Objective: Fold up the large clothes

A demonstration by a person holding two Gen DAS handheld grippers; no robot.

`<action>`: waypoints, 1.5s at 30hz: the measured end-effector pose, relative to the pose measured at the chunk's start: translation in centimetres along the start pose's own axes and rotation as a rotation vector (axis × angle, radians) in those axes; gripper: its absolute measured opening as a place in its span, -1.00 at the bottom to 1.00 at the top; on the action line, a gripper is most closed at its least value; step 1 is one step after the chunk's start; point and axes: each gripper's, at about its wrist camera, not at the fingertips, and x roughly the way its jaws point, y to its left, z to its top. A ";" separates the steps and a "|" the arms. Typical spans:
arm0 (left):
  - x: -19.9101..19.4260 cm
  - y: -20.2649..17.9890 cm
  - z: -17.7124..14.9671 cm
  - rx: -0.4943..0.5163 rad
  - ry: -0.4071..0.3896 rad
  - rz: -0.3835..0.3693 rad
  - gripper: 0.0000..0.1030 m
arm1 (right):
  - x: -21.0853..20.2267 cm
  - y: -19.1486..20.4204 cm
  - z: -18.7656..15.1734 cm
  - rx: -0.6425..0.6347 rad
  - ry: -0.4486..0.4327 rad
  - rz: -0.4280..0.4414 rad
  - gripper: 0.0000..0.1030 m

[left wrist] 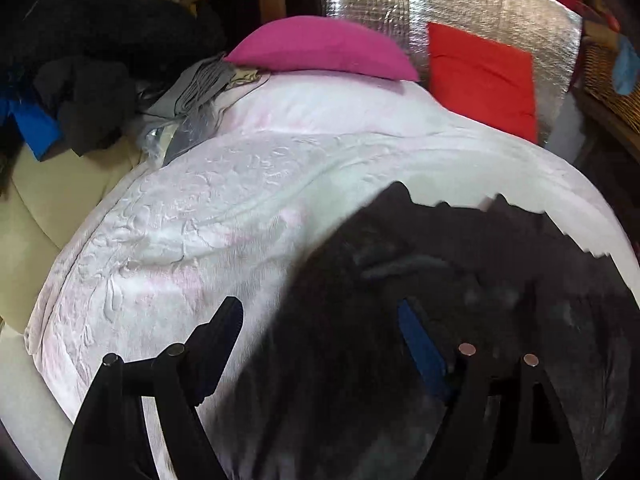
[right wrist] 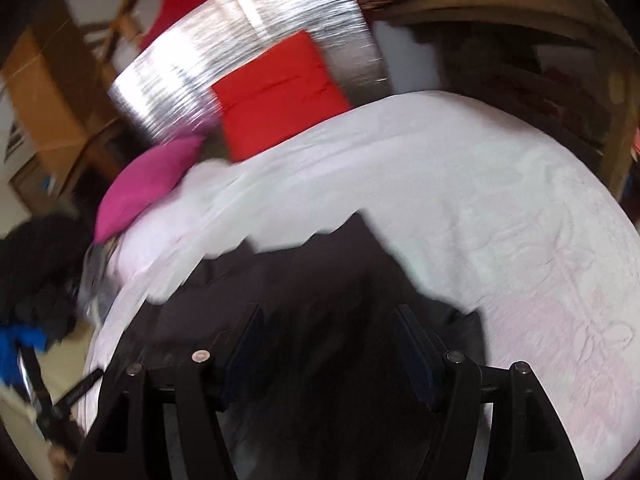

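While over the bed, white embossed coverlet, dark garment spread at near edge. Magenta pillow, red cushion, silver foil panel beyond. Left tongs and right tongs released above garment.

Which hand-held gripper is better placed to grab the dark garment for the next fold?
Probably the right hand-held gripper: the dark garment lies centered between its fingers. The left hand-held gripper straddles the garment's edge.
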 end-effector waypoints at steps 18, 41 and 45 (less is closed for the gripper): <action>-1.5 -1.4 -5.8 0.098 0.000 0.082 0.59 | 0.5 2.8 -5.8 -0.060 0.138 0.031 0.34; -3.1 -2.2 -7.8 0.112 -0.059 0.099 0.59 | -3.9 -1.5 -6.8 0.039 0.115 0.012 0.37; -4.5 -2.1 -9.0 0.087 -0.070 0.058 0.59 | -6.1 -0.1 -8.3 0.050 0.093 0.158 0.37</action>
